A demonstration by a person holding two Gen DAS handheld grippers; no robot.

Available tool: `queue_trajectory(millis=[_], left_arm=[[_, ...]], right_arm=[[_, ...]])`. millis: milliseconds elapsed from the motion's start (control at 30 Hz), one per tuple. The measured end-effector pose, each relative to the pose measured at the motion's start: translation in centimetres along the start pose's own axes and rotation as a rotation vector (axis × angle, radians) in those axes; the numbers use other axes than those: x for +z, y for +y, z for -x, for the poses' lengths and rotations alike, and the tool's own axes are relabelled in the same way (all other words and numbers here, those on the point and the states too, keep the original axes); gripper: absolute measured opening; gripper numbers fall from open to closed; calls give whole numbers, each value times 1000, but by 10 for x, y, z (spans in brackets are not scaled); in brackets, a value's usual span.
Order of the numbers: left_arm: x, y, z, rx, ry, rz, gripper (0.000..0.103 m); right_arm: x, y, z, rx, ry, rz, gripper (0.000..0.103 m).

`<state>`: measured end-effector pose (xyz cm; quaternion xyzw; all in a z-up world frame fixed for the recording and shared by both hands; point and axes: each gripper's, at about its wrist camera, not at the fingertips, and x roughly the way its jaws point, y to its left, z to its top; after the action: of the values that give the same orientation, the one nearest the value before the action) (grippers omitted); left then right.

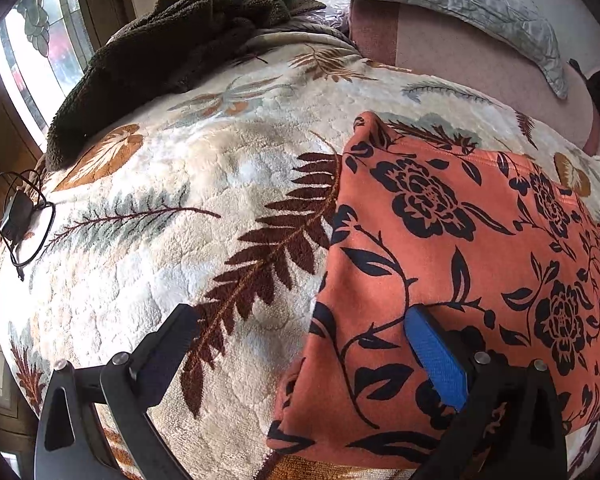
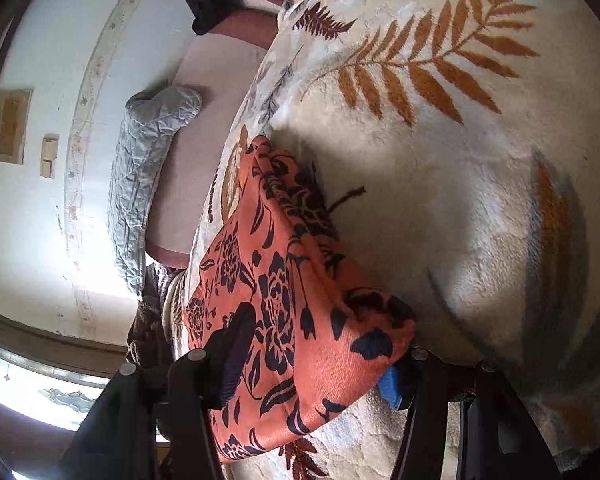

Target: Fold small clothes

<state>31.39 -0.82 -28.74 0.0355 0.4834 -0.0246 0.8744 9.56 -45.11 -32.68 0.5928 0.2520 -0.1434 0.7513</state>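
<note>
Right claw (image 2: 312, 364) at 6 o'clock is clamped on a bunched edge of our orange floral garment (image 2: 284, 300), lifting it to fold. Left claw (image 1: 300, 352) gapes wide over its 9 o'clock edge, grasping nothing. Garment lies on the leaf-print blanket (image 1: 160, 240).
</note>
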Motion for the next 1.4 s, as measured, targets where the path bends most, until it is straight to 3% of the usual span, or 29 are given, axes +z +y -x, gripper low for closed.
queue_trajectory(millis=[67, 167, 400, 700, 933, 1067, 1133, 1300, 1367, 1400], left_arm=[[4, 9, 1, 21, -4, 35, 103], [7, 26, -2, 48, 9, 96, 103], [11, 56, -1, 102, 11, 179, 103], [18, 96, 12, 140, -18, 270, 103], [16, 147, 24, 200, -53, 372, 103], [12, 168, 21, 191, -35, 422, 103], [11, 171, 20, 186, -32, 431, 103], [13, 160, 27, 145, -64, 393, 103], [16, 150, 33, 121, -91, 359, 103], [18, 145, 36, 103, -110, 343, 103]], right_arm=[[0, 4, -4, -27, 2, 39, 37], [1, 5, -8, -47, -3, 49, 27], [-18, 72, -5, -114, -37, 287, 23], [-88, 203, -27, -28, -13, 562, 23], [-187, 264, -82, 107, 154, 681, 21], [-254, 261, -132, 101, 322, 713, 21], [-277, 249, -149, 67, 362, 731, 21], [-268, 225, -153, 134, 452, 649, 33], [-260, 224, -147, 183, 510, 622, 66], [-256, 222, -138, 222, 525, 619, 70]])
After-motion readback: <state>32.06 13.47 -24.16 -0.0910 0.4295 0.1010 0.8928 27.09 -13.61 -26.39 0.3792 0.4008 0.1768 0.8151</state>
